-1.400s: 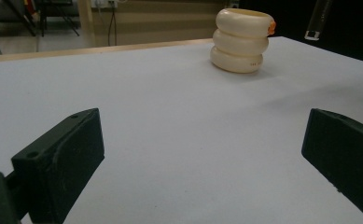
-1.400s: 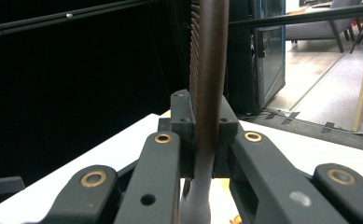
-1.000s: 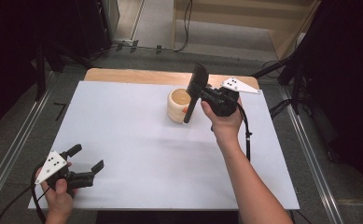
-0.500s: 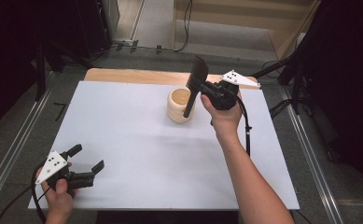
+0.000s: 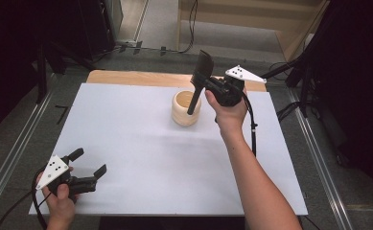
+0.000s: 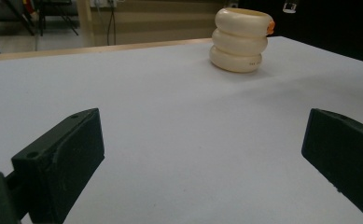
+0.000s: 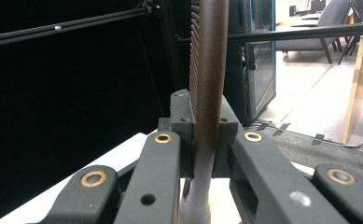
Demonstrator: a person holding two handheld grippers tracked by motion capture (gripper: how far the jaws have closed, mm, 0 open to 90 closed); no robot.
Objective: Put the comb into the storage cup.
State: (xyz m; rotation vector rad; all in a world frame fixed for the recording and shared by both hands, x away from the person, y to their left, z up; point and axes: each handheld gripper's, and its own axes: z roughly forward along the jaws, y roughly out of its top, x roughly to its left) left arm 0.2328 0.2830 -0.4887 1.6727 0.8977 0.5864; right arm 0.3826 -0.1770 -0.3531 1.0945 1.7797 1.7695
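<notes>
A cream ribbed holder [image 5: 185,109] stands at the back middle of the white table [image 5: 141,143]; the left gripper view has it far ahead [image 6: 240,39]. My right gripper [image 5: 208,85] is shut on a dark slotted spatula [image 5: 198,81], its handle end down in the holder and its blade tilted up. In the right gripper view the spatula [image 7: 208,88] runs upright between the closed jaws. My left gripper [image 5: 89,163] rests low at the table's front left corner, jaws wide open, with nothing between them.
A wooden strip [image 5: 126,78] edges the table's far side. Metal rails [image 5: 11,158] run along both sides. Dark stands and cables [image 5: 299,91] sit beyond the back right corner. A cable [image 5: 252,129] trails from my right gripper along the forearm.
My right gripper has tipped the spatula more upright, the blade rising while its handle end stays in the holder. The left gripper has not moved.
</notes>
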